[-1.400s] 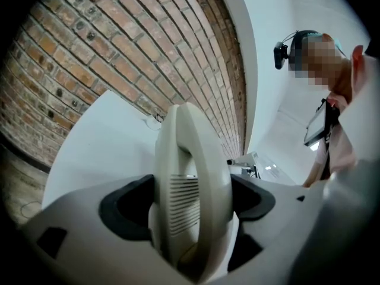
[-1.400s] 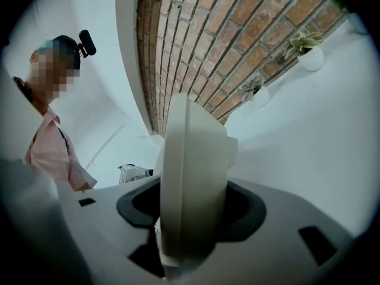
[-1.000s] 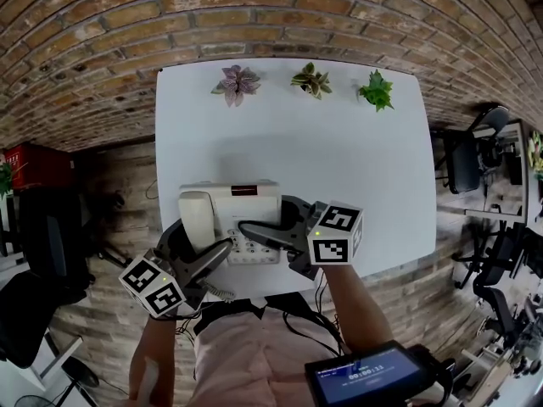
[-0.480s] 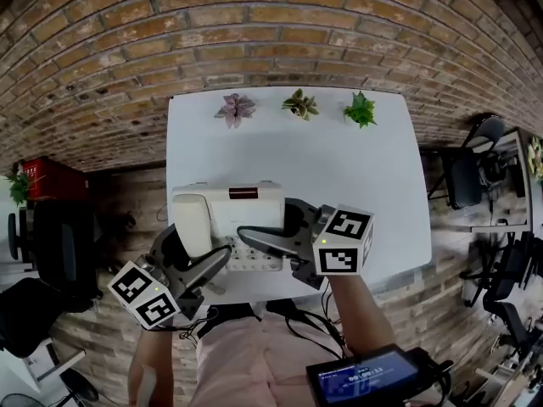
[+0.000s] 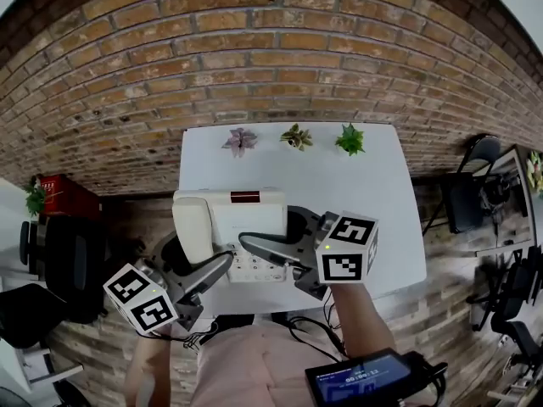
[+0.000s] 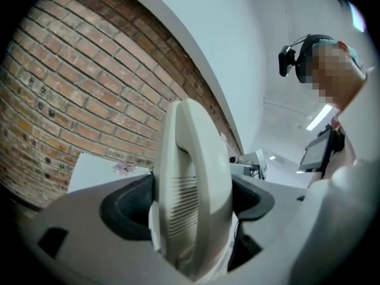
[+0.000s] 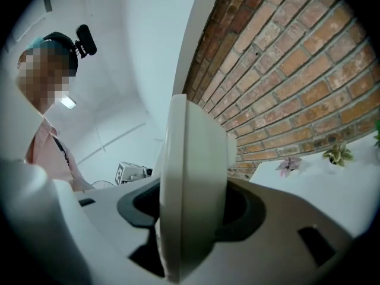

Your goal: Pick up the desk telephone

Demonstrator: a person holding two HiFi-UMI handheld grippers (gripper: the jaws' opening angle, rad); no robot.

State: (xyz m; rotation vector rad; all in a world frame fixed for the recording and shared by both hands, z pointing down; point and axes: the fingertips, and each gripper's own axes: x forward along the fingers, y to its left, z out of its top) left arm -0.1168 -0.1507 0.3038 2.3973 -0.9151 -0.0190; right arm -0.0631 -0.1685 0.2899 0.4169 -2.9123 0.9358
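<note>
Just nearer than the desk telephone, at the bottom of the head view, a dark screen device sits at the person's waist. On the telephone's handset side, the left hand-held gripper has its jaws set wide and clamped on the telephone's body; in the left gripper view the handset stands edge-on between the two dark pads, which press on it from both sides. On the telephone's keypad side, the right hand-held gripper is clamped on it too, and the right gripper view shows the cream casing upright between its pads. Held by both, the telephone hangs clear above the near left corner of the white worktop. Beyond the telephone, along the worktop's far edge, three small plants stand in a row. Farther behind it still rises the brick wall.
</note>
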